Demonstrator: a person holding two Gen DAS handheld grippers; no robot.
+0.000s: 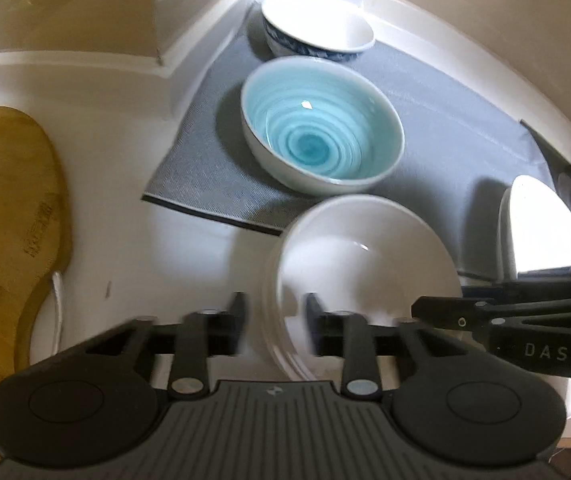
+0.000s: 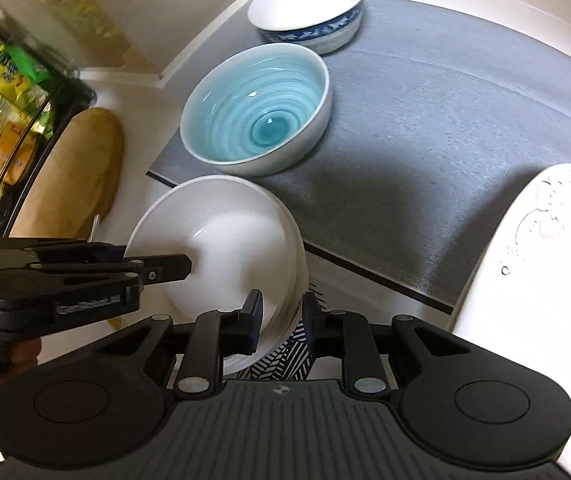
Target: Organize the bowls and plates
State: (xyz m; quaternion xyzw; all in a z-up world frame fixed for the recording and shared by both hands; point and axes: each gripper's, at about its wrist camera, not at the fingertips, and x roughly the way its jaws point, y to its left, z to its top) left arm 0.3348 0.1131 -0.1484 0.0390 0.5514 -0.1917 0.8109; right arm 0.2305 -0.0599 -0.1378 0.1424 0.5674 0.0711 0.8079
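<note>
— White counter (image 1: 133, 240), grey mat (image 2: 425, 128) on it. What do the fingers hold?

— Both grippers pinch the rim of the same white bowl (image 1: 365, 256), which is tilted at the mat's near edge. The left gripper (image 1: 273, 320) has its fingers narrowed on one side of the rim, the right gripper (image 2: 281, 316) on the other.

— What does only one view show?

— The right view alone shows a black-and-white patterned piece (image 2: 285, 352) under the bowl, shelved packets (image 2: 1, 120), and a white embossed plate (image 2: 545, 240). Both show the blue spiral bowl (image 1: 321, 128), blue-patterned bowl (image 1: 317, 24) and wooden board (image 1: 5, 220).
</note>
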